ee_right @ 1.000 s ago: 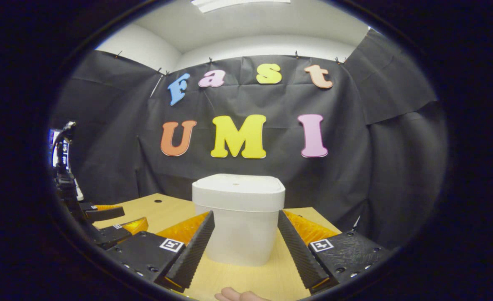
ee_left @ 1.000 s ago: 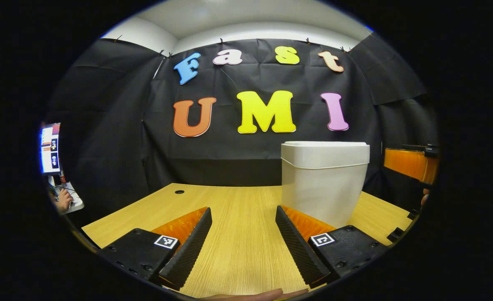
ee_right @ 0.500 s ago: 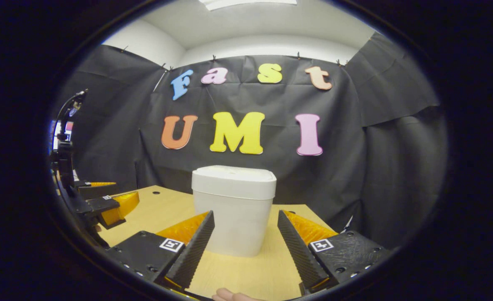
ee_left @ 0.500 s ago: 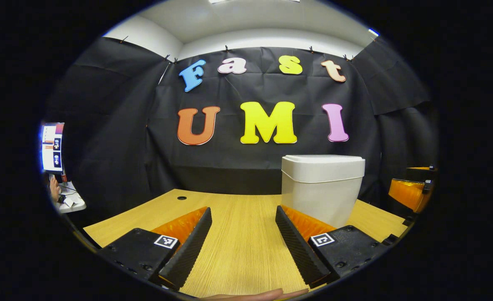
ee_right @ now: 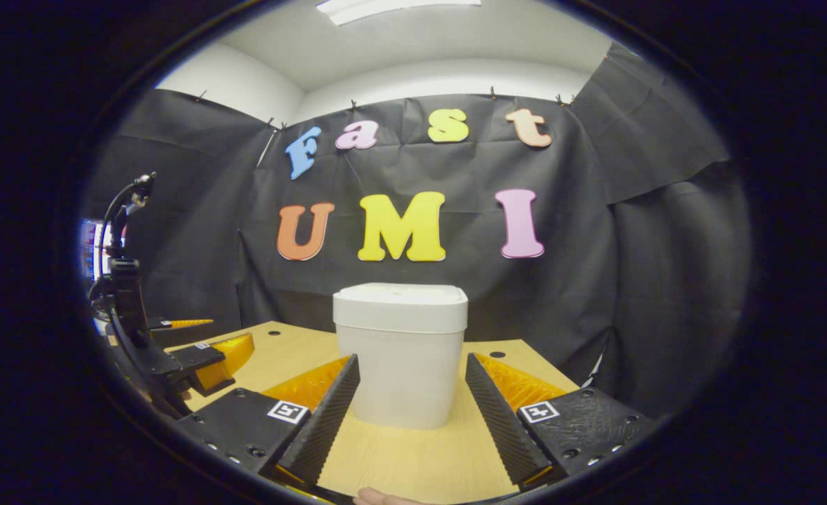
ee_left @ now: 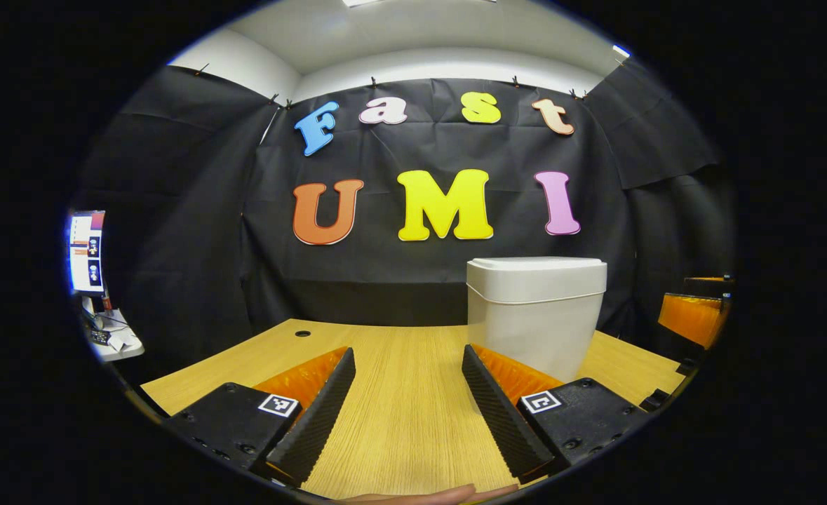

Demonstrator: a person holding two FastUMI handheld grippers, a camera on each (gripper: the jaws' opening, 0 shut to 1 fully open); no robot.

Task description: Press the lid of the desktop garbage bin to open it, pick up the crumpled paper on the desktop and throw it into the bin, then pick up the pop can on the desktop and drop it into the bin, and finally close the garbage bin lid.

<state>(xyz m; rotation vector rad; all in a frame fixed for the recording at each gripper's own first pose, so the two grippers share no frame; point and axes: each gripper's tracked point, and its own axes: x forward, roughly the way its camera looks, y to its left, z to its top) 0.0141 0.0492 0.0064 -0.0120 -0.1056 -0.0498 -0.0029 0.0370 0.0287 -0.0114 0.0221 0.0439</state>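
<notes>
A white garbage bin (ee_left: pixel 534 315) stands on the wooden desk (ee_left: pixel 399 414) with its lid (ee_left: pixel 536 270) shut; in the left gripper view it sits right of centre, beyond the right finger. My left gripper (ee_left: pixel 406 410) is open over bare desk. In the right gripper view the garbage bin (ee_right: pixel 400 354) stands straight ahead with its lid (ee_right: pixel 400 306) down, and my right gripper (ee_right: pixel 409 414) is open with the bin's base showing between its fingers, a short way off. The left gripper (ee_right: pixel 203 354) shows at the far left of the right gripper view, and the right gripper (ee_left: pixel 694 315) at the far right of the left gripper view.
Black cloth walls close the booth behind and at both sides. Cable holes mark the desk (ee_left: pixel 303 333) (ee_right: pixel 496 354). A screen (ee_left: pixel 85 252) and a small white table (ee_left: pixel 115 340) stand outside at the left. A fingertip (ee_left: pixel 441 494) shows at the bottom edge.
Both grippers have drawn back from the bin, which looks smaller and farther now. The bin lid has stayed shut and both grippers have stayed open.
</notes>
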